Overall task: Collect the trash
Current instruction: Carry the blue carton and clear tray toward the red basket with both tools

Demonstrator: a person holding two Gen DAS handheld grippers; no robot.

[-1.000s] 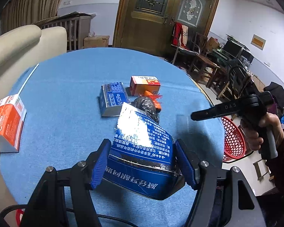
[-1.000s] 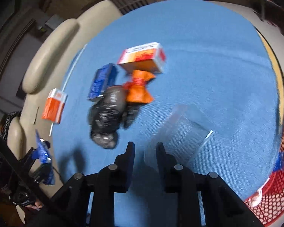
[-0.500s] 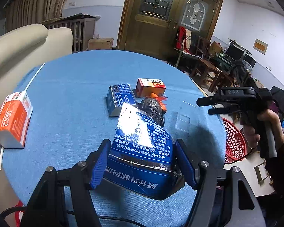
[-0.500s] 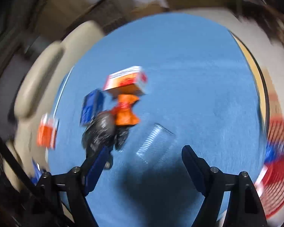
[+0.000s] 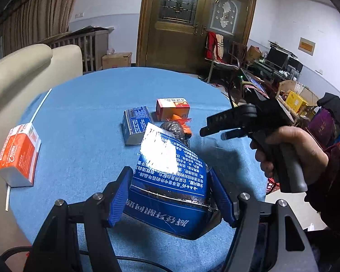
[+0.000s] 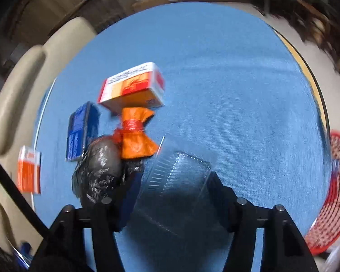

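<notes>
My left gripper is shut on a blue foil bag with white print, held over the blue round table. My right gripper is open, its fingers on either side of a clear plastic clamshell box on the table; it also shows in the left wrist view. Beside the clamshell lie a black plastic bag, an orange wrapper, an orange-and-white box and a blue box.
A red mesh basket stands on the floor off the table's right edge. An orange carton lies near the table's left edge, by a beige sofa. A white straw lies at the far left.
My right gripper has opened wide and moved down over the clear clamshell, which now sits between its fingers. My left gripper still holds the blue bag, drawn back slightly.
</notes>
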